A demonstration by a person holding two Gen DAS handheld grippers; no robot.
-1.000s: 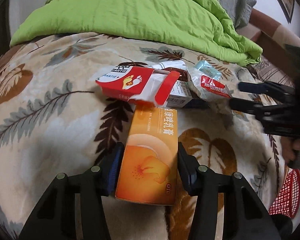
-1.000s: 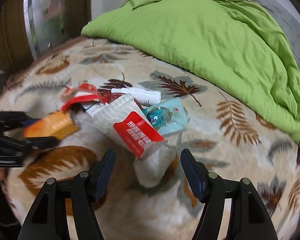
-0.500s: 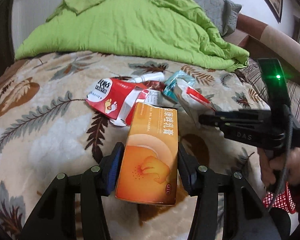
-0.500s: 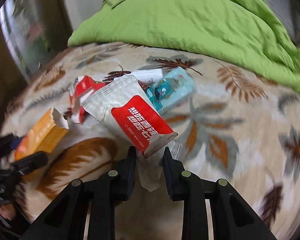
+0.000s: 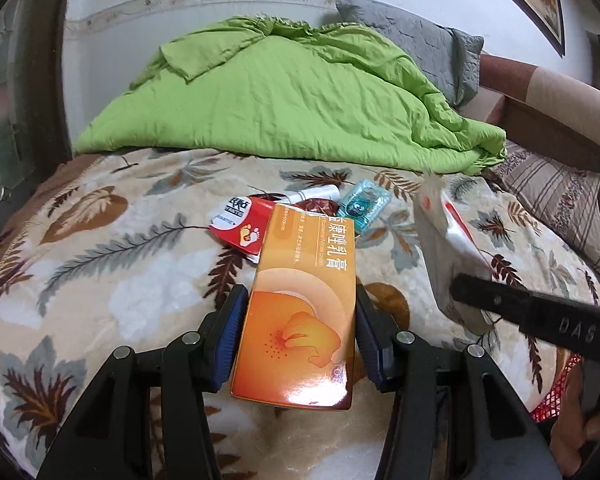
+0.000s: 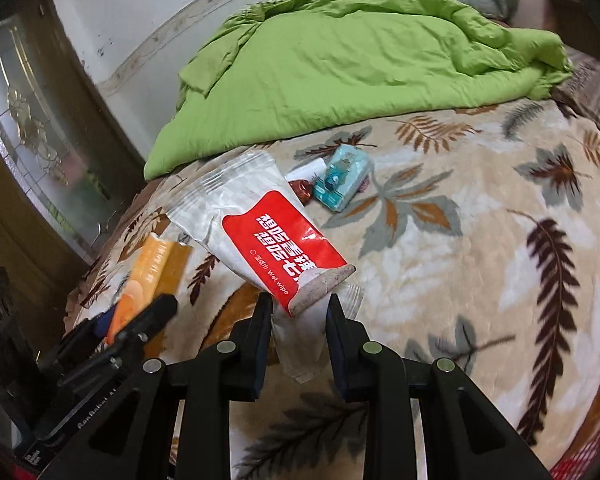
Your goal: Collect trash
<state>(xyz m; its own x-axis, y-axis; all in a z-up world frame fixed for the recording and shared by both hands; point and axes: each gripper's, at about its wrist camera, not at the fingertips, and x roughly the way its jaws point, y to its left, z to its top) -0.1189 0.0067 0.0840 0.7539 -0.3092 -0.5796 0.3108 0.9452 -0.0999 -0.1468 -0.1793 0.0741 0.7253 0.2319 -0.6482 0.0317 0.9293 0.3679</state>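
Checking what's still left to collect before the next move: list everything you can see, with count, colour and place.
orange box: 1, orange, clamped in left gripper
wet-wipe packet: 1, white with red label, pinched in right gripper
red pouch: 1, red and white, on blanket behind box
teal packet: 1, teal, on blanket
white tube: 1, white, beside teal packet
brown wrapper: 1, reddish brown, by tube
leaf-print blanket: 1, beige
green duvet: 1, green, bunched at back
grey pillow: 1, grey, behind duvet
red mesh basket: 1, red, lower right
left gripper: 1, black
right gripper: 1, black
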